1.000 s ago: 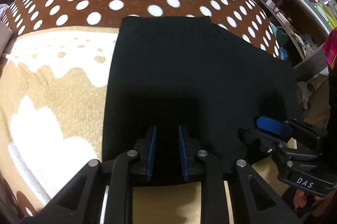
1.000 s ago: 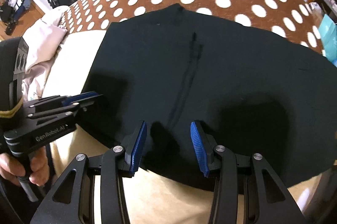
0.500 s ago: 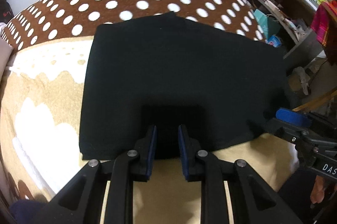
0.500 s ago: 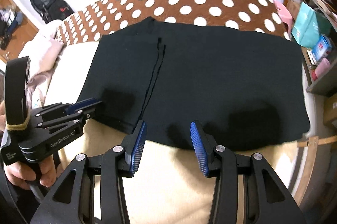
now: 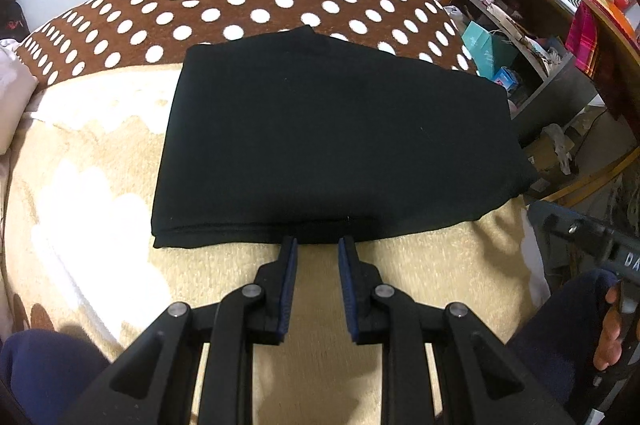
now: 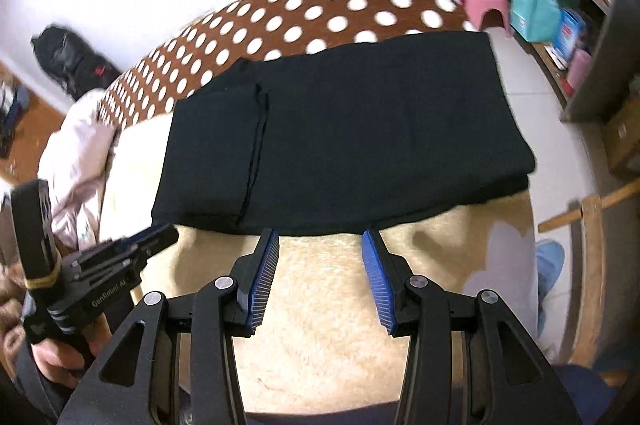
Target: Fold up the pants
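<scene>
Black fabric pants [image 5: 332,141] folded into flat rectangle mid-frame on beige fleece bed blanket [image 5: 400,265], both left gripper [image 5: 316,249] and right gripper [image 6: 320,239] jaws spread, empty; looks essentially done.

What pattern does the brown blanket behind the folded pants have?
The brown blanket has white polka dots; the left wrist view shows it best, behind the black pants.
</scene>
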Motion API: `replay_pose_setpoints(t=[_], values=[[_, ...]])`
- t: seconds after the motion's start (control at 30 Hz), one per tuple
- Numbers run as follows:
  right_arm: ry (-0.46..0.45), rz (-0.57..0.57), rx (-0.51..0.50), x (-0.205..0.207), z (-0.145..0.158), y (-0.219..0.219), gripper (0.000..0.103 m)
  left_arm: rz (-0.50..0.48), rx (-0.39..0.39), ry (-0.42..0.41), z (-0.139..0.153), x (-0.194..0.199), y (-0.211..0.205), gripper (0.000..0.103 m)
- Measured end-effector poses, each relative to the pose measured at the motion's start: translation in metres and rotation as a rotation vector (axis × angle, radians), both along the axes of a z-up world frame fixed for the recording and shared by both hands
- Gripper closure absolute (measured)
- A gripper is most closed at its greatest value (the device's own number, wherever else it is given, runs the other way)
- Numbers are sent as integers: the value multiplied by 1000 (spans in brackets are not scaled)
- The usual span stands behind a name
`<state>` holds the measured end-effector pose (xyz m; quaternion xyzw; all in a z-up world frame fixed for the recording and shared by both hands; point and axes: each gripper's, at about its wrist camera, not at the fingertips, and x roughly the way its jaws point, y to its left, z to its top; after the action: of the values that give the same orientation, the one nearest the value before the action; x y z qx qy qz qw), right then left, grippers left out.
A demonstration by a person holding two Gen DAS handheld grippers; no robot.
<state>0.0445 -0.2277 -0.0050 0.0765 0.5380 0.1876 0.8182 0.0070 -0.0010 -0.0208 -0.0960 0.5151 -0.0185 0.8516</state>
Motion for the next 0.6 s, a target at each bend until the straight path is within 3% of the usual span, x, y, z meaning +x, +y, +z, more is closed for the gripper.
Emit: replay_pose_setpoints(t=[0.47,0.6], values=[[49,-217,94,12,-12,-51,58,-10,5,-18,-2,3,-3,80],[97,-288,104,18,-26,-63,46,-19,10,-9,-8,5,-5,80]])
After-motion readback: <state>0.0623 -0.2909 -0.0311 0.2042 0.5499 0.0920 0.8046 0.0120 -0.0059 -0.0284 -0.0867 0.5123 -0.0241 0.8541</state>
